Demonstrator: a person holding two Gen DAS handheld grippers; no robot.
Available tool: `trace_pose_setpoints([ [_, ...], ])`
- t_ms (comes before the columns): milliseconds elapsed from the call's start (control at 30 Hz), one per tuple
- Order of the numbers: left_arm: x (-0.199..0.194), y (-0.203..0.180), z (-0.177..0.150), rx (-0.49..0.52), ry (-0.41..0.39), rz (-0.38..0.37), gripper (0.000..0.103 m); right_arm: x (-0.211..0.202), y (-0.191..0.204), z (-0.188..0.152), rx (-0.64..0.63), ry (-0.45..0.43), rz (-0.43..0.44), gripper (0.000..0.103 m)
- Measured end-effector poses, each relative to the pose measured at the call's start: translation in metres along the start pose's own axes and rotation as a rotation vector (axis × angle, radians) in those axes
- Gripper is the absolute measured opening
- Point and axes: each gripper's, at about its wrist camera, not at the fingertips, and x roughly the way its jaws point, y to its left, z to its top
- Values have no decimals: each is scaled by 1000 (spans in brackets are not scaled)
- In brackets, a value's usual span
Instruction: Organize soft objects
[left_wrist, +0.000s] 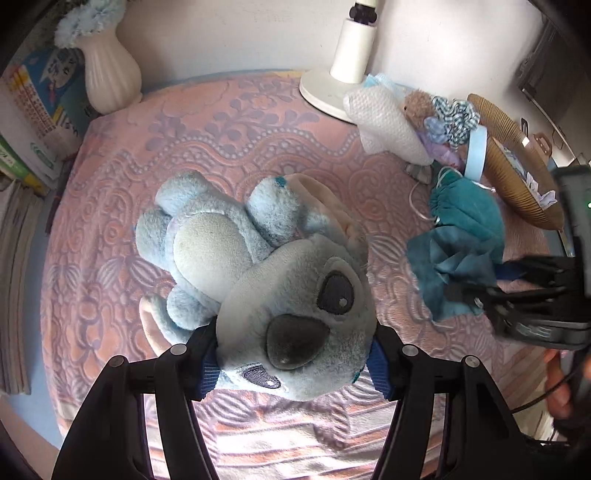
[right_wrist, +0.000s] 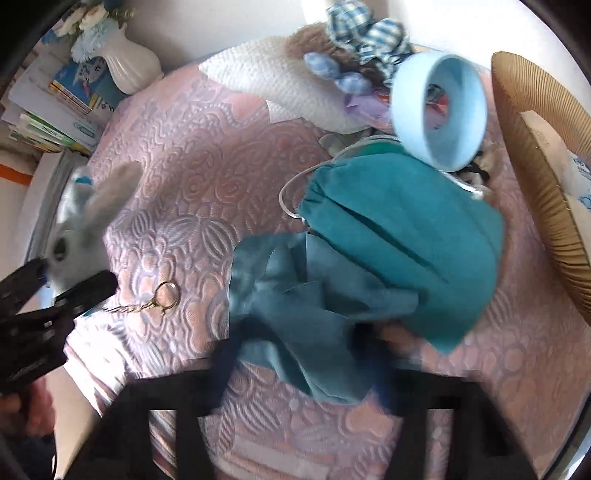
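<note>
A pale blue plush toy (left_wrist: 229, 251) with big dark eyes has its head clamped between the blue pads of my left gripper (left_wrist: 295, 369), which is shut on it; the body trails away over the pink blanket (left_wrist: 221, 140). In the right wrist view the same toy (right_wrist: 81, 221) shows at the left edge. My right gripper (right_wrist: 304, 365) is blurred, its fingers standing apart on either side of a crumpled teal cloth (right_wrist: 295, 295). A teal drawstring pouch (right_wrist: 406, 240) lies just beyond the cloth.
A wicker basket (right_wrist: 535, 206) stands at the right, with a light blue ring (right_wrist: 439, 107) beside it. A white knitted plush (left_wrist: 388, 122), a brown plush with a checked bow (left_wrist: 417, 105) and a lamp base (left_wrist: 332, 88) sit at the back. A vase (left_wrist: 110, 74) and books (left_wrist: 33, 129) are at the left. A keyring (right_wrist: 166, 295) lies on the blanket.
</note>
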Motion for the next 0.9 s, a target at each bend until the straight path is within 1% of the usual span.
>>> trace_pose_setpoints([
  [33,-4,-2,-2,-3,-6,7,62,0,1,-1,0,-1,0,15],
  [67,-7,-6,-7,-11,-13,18,62,-4,0,-3,-5,-14,19,15],
  [133,-15,-7,-8,-30,-27,24,62,-20,-2,-4,-13,-52,67,14],
  [200,-19,-3,-2,-51,-50,25,62,-43,-8,-5,-29,-94,102,14],
  [267,-26,-5,2,-58,-80,23,62,-65,-15,-5,-32,-133,117,14],
  [333,-43,-17,12,-58,-127,-8,62,-91,-27,-4,-24,-177,131,14],
  [367,-51,-24,16,-54,-148,-25,62,-106,-33,-4,-20,-209,119,14],
  [433,-62,-40,29,-38,-186,-55,62,-137,-49,-3,-12,-279,58,14],
  [500,-74,-62,45,-17,-223,-88,62,-167,-70,-1,10,-346,19,14],
  [633,-99,-112,81,53,-296,-155,62,-234,-124,-2,77,-483,-34,14],
  [667,-106,-124,89,77,-316,-171,62,-243,-129,2,90,-505,-45,14],
  [800,-128,-186,129,181,-404,-222,62,-292,-177,5,159,-588,-105,14],
  [900,-128,-225,154,219,-424,-291,62,-307,-202,2,198,-603,-128,14],
])
